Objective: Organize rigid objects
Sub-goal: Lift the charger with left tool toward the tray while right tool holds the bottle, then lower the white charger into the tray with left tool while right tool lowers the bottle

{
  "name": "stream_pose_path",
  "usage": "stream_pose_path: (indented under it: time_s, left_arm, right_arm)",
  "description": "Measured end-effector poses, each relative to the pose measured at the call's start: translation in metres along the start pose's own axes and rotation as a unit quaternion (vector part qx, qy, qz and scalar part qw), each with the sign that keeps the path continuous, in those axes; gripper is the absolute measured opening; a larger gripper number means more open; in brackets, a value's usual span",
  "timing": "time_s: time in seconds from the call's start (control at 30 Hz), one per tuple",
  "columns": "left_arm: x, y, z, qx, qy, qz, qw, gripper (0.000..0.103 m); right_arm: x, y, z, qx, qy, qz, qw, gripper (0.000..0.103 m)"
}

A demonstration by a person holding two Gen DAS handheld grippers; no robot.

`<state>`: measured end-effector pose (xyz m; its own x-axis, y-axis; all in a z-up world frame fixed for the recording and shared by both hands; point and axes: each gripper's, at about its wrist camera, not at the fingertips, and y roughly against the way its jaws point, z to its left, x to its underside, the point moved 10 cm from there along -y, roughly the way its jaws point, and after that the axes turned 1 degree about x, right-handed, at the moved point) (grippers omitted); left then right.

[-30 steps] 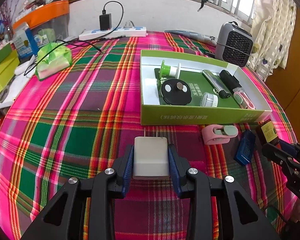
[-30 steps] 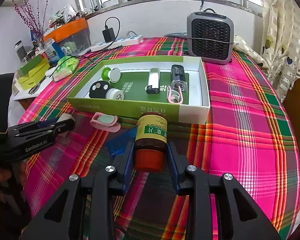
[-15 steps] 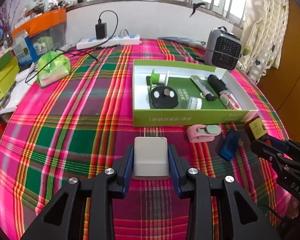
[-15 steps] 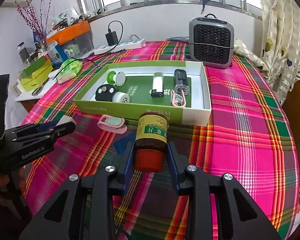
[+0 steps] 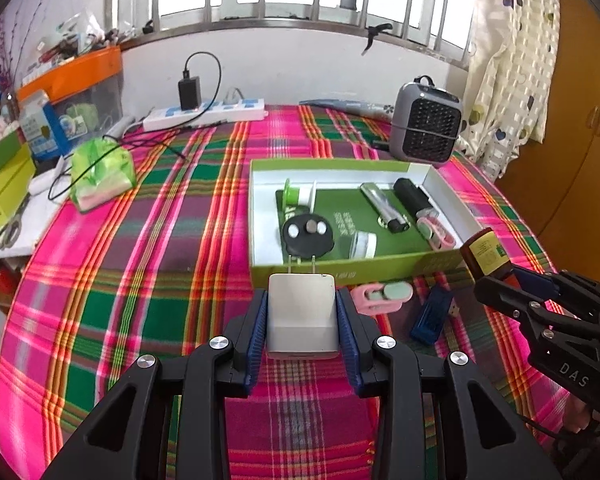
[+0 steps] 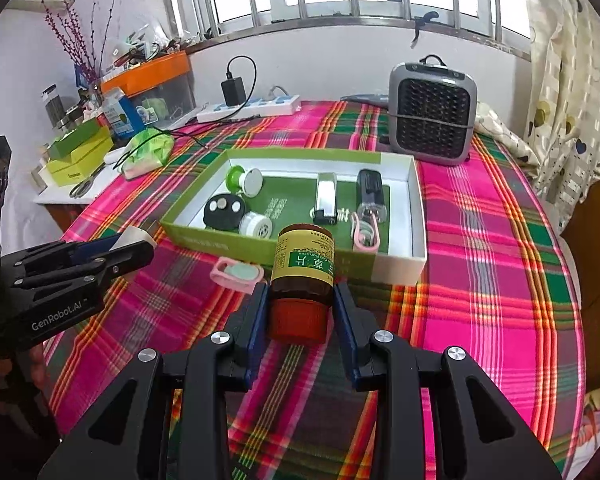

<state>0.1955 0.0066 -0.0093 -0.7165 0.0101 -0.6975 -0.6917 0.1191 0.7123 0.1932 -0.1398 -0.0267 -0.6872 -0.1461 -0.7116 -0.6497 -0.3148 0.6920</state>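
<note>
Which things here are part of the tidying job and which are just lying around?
Job: white charger in the left gripper; brown pill bottle in the right gripper; green tray; pink clip and blue stick on the cloth.

Lying about: heater, power strip, green bag, scissors.

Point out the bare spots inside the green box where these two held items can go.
In the green box: bare floor along the right wall beside the black cylinder, and between the green spool and silver lighter. The near-left corner is crowded by the black disc.
</note>
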Motion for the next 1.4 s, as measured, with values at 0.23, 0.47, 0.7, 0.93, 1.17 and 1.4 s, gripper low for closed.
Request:
stream_pose_path:
  time_s: [0.23, 0.47, 0.7, 0.93, 1.17, 1.4]
  left_arm:
    - [-0.015, -0.010, -0.004, 0.014, -0.005, 0.001, 0.9999, 0.032]
    - [-0.030, -0.027, -0.009, 0.025, -0.007, 0.007, 0.9997, 0.032]
    - [-0.050, -0.044, -0.021, 0.043, -0.013, 0.004, 0.9990, 0.032]
    - [-0.062, -0.065, -0.030, 0.064, -0.012, 0.015, 0.9978, 0.032]
    - [-0.064, -0.089, -0.035, 0.069, -0.009, 0.033, 0.9970, 0.032]
    - [-0.064, -0.103, -0.036, 0.066, -0.011, 0.044, 0.9968, 0.032]
  right_arm:
    - [-0.016, -0.006, 0.000, -0.003, 0.003, -0.002, 1.000, 0.034]
    - [-0.036, -0.019, -0.010, 0.010, 0.005, -0.004, 1.000, 0.034]
    - [-0.056, -0.043, -0.018, 0.009, 0.012, 0.011, 1.000, 0.034]
    - [-0.064, -0.072, -0.024, 0.011, 0.017, 0.034, 0.999, 0.034]
    - [-0.070, -0.094, -0.027, 0.003, 0.020, 0.051, 0.998, 0.034]
    - [-0.072, -0.108, -0.029, 0.009, 0.037, 0.062, 0.997, 0.034]
